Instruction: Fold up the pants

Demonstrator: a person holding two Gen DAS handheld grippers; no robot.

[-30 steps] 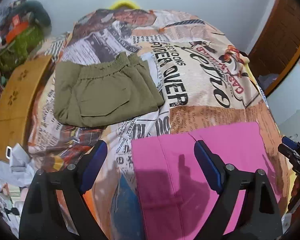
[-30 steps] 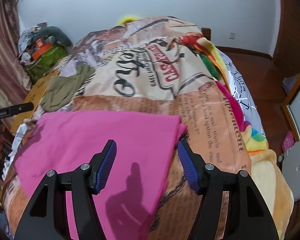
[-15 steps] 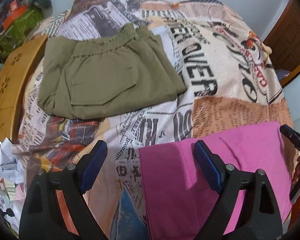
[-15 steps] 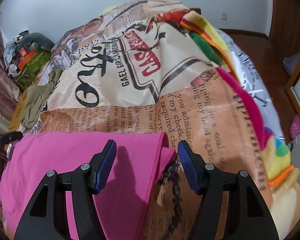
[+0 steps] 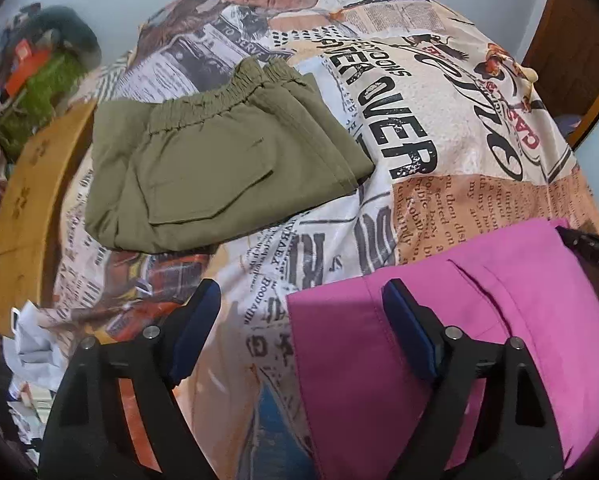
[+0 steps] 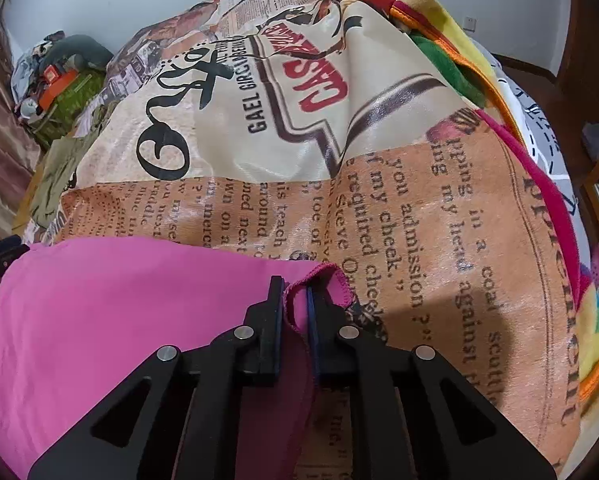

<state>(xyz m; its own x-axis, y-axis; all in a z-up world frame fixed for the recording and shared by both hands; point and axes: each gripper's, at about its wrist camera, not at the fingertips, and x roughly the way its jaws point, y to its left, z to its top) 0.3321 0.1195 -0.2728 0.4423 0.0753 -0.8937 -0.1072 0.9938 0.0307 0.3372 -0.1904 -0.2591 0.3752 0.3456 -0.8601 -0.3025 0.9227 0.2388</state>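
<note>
Pink pants (image 5: 499, 300) lie flat on the bed at the near edge. My left gripper (image 5: 299, 320) hovers low over their left corner with its jaws closing. The cloth's edge lies between the fingers and the pads do not press on it. My right gripper (image 6: 295, 300) is shut on the right corner hem of the pink pants (image 6: 119, 320), with a small fold of cloth bunched between the pads. The right gripper's tip (image 5: 591, 248) also shows at the right edge of the left wrist view. Olive pants (image 5: 219, 168) lie folded farther back on the left.
A newspaper-print bedspread (image 5: 419, 100) covers the bed. A yellow-brown wooden board (image 5: 23, 208) and a pile of clutter (image 5: 39, 80) border its left side. A bright multicoloured blanket (image 6: 459, 60) hangs along the right edge, with wooden floor beyond.
The right gripper sank onto the pink pants' right corner and shut on the hem. The left gripper came lower over the left corner, and its fingers narrowed slightly.
</note>
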